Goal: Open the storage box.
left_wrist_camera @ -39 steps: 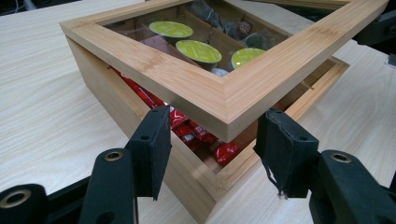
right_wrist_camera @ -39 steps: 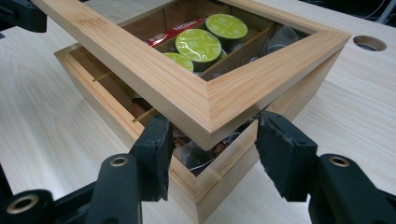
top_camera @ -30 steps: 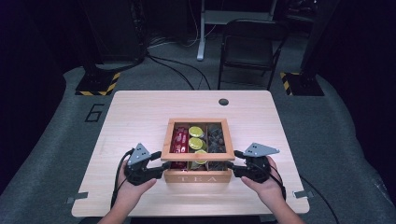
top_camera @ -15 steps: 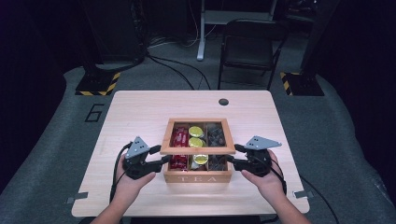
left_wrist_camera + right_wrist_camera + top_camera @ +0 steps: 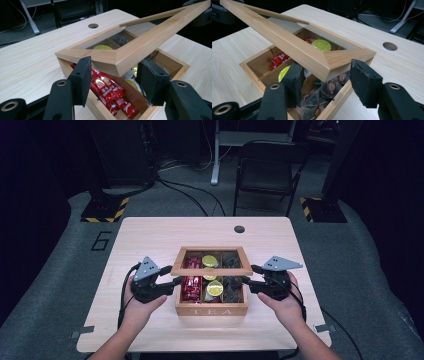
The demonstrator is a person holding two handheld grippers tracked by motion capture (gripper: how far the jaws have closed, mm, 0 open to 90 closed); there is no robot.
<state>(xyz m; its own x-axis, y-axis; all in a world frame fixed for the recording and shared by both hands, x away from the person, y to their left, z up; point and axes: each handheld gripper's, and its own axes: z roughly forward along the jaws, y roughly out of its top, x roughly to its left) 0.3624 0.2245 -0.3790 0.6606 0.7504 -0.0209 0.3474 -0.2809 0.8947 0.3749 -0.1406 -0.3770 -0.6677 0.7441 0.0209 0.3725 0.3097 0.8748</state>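
I have the glass-paned lid (image 5: 211,261) pinched at both short ends, my left claw (image 5: 174,281) on its left corner and my right claw (image 5: 248,280) on its right, so it hangs just above the open tea box (image 5: 212,309) on the counter (image 5: 150,232). Its long axis runs claw to claw, each equally near, so I judge lifting must stay even.
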